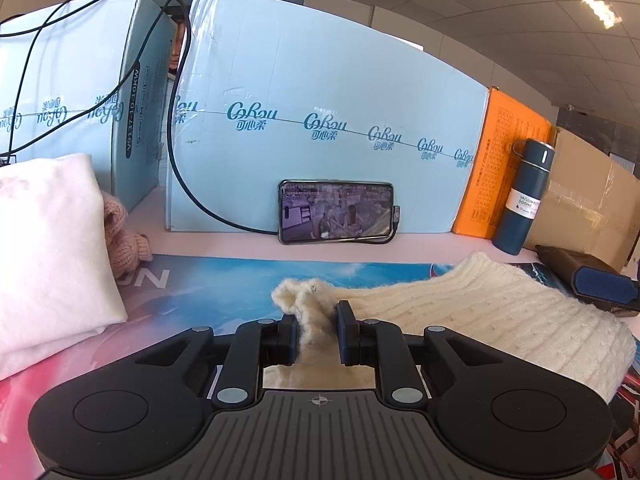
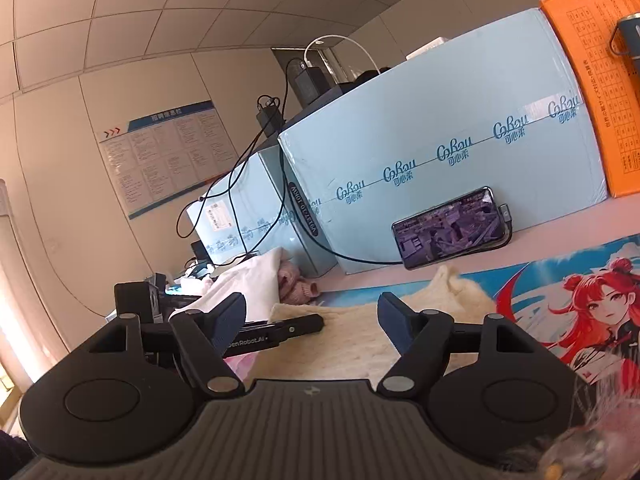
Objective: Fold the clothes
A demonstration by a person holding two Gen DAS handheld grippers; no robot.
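Note:
A cream knitted sweater (image 1: 480, 312) lies on the printed mat (image 1: 224, 280). It runs from the middle of the left wrist view off to the right. My left gripper (image 1: 316, 332) is shut on a bunched edge of it, and cream knit bulges up between the two pads. In the right wrist view the same sweater (image 2: 360, 344) spreads under my right gripper (image 2: 312, 320). That gripper stands open just over the knit, with nothing pressed between its pads. The left gripper's black finger (image 2: 280, 332) lies on the sweater's left edge there.
A folded white garment (image 1: 52, 256) and a pink knit piece (image 1: 124, 236) lie at the left. Pale blue cartons (image 1: 320, 92) wall off the back, with a phone (image 1: 336, 212) propped against them. An orange box (image 1: 500, 168) and a dark blue flask (image 1: 524, 200) stand at the back right. Cables hang over the cartons.

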